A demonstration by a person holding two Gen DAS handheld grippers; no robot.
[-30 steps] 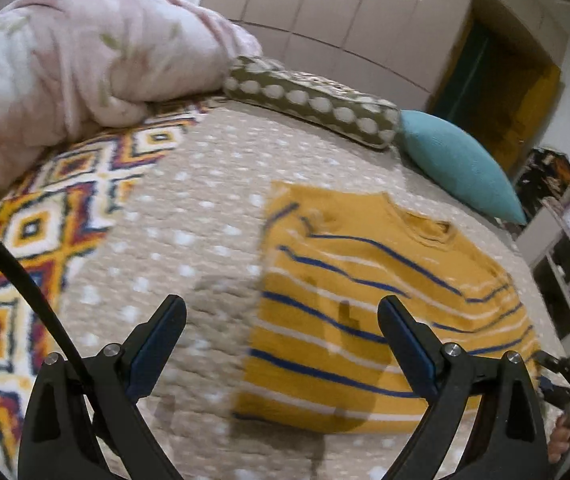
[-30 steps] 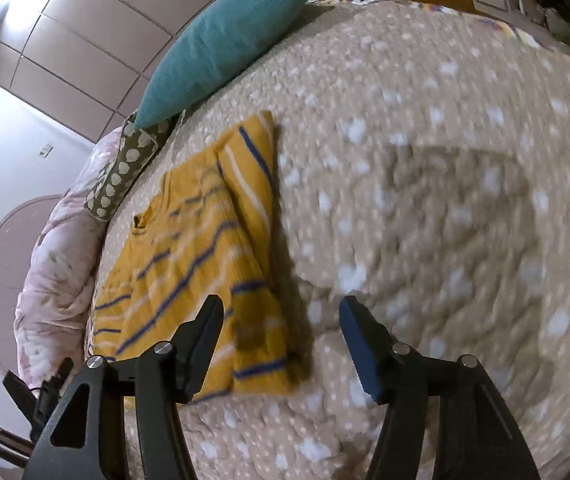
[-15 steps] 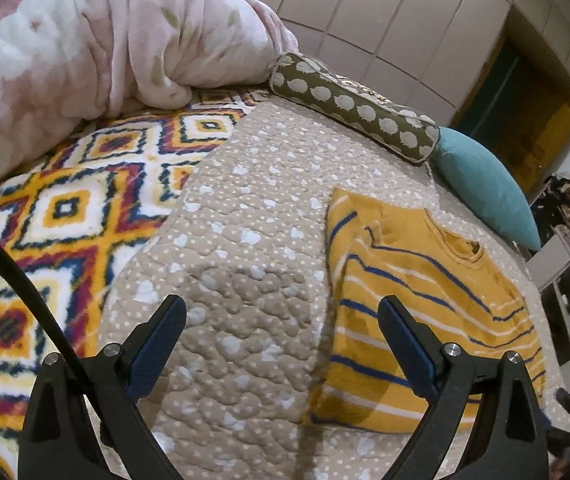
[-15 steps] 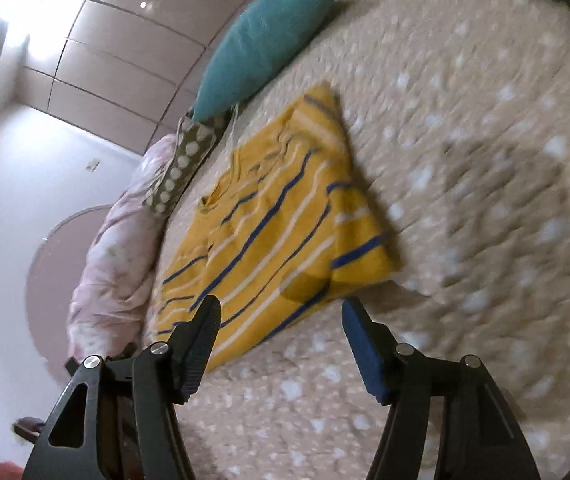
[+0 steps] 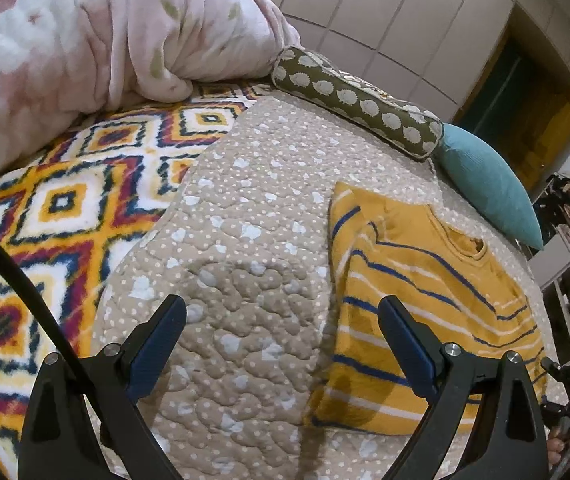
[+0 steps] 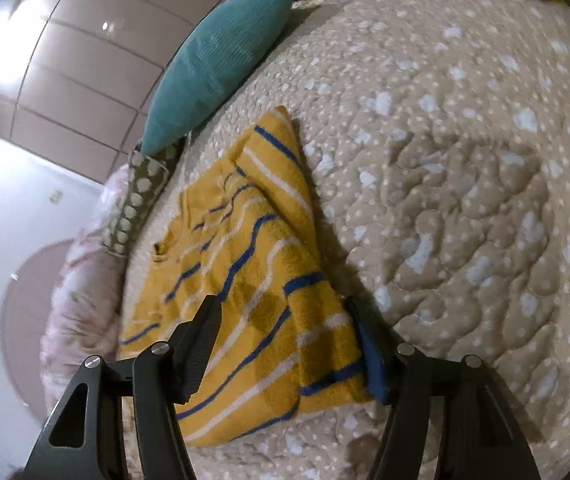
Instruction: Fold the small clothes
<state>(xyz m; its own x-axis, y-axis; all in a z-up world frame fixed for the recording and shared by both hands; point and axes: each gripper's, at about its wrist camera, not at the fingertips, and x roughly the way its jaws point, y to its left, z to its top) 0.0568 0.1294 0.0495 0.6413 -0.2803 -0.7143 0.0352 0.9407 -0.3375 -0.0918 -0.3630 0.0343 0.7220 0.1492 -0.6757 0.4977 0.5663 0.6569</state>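
Sweater: yellow sweater point(image 6: 245, 280) with blue and white stripes, lying partly folded on the beige quilt point(image 5: 245, 240) of the bed, collar toward the pillows.
Right claw: right claw point(image 6: 285, 344) open wide, its fingers straddling the sweater's near corner; the pads do not visibly press the cloth.
Left claw: left claw point(image 5: 281, 344) open, empty, over bare quilt just beside the sweater's edge; one finger overlaps the cloth in view.
Pillows: teal cushion point(image 5: 485, 184) and olive bolster point(image 5: 357, 100) with white spots, at the far edge of the bed.
Bedding: pink blanket point(image 5: 105, 32) bunched above a patterned spread point(image 5: 45, 208).
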